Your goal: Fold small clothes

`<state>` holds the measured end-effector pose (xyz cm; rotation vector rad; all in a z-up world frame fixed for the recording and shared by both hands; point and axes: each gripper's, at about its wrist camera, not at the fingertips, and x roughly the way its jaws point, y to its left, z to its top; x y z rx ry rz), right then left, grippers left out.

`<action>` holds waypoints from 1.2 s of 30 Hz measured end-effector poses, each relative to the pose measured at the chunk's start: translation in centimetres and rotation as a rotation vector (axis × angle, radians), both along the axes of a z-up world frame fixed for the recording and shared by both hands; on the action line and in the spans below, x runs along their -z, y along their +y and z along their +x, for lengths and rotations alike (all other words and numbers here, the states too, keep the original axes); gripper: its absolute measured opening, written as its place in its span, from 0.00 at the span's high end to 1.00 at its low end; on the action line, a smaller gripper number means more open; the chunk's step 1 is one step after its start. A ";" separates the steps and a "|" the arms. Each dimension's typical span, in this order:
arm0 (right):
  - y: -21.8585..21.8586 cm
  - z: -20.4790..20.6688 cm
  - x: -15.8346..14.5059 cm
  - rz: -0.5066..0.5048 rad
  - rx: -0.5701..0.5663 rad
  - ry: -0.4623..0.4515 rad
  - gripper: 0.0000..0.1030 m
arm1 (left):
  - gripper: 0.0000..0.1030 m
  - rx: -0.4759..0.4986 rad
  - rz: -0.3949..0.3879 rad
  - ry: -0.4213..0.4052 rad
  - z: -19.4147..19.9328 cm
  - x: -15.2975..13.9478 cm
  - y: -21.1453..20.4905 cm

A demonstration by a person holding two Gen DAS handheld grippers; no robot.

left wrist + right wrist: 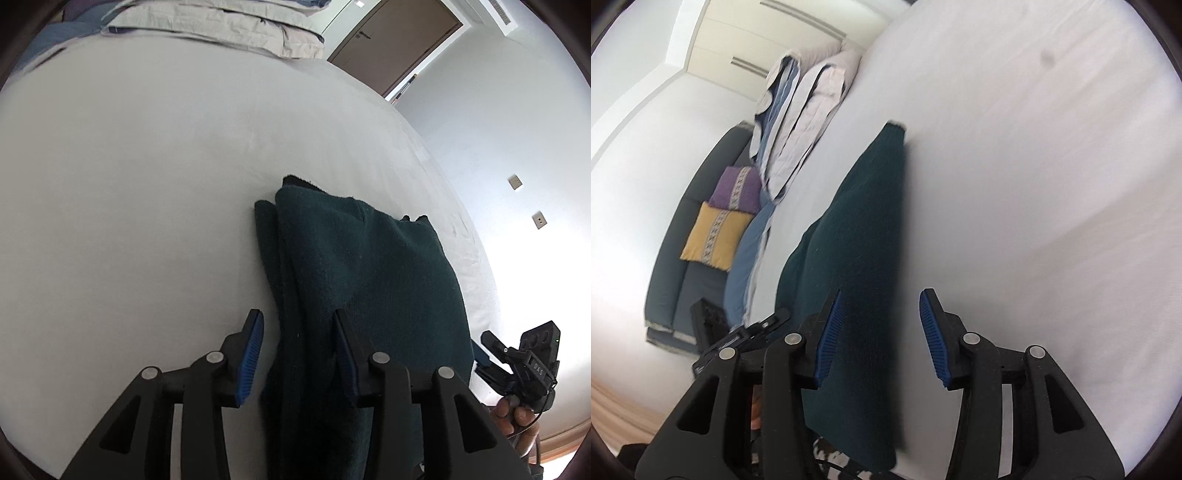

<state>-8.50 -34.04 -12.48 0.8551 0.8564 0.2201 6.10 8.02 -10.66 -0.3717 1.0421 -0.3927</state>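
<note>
Left wrist view: the left gripper [299, 350] hangs wide open, holding nothing, its jaws straddling the near edge of the folded dark green cloth [354, 266] lying on the white bed [147, 184]. Stacked bedding [229, 26] sits far off. The right gripper [879, 328] gapes equally, empty, beside cushions [716, 236] on a sofa [698, 192].

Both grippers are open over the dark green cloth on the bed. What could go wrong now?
1. The left gripper may pinch only the top layer of the folded green cloth and pull the fold open.
2. The cloth lies near the edge of the bed, so a pull by the right gripper may drag it off.
</note>
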 end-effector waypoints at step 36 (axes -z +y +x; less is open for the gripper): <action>15.1 -11.4 -22.1 -0.795 0.126 -0.329 0.00 | 0.00 -0.168 0.497 -0.439 -12.1 -13.1 -6.1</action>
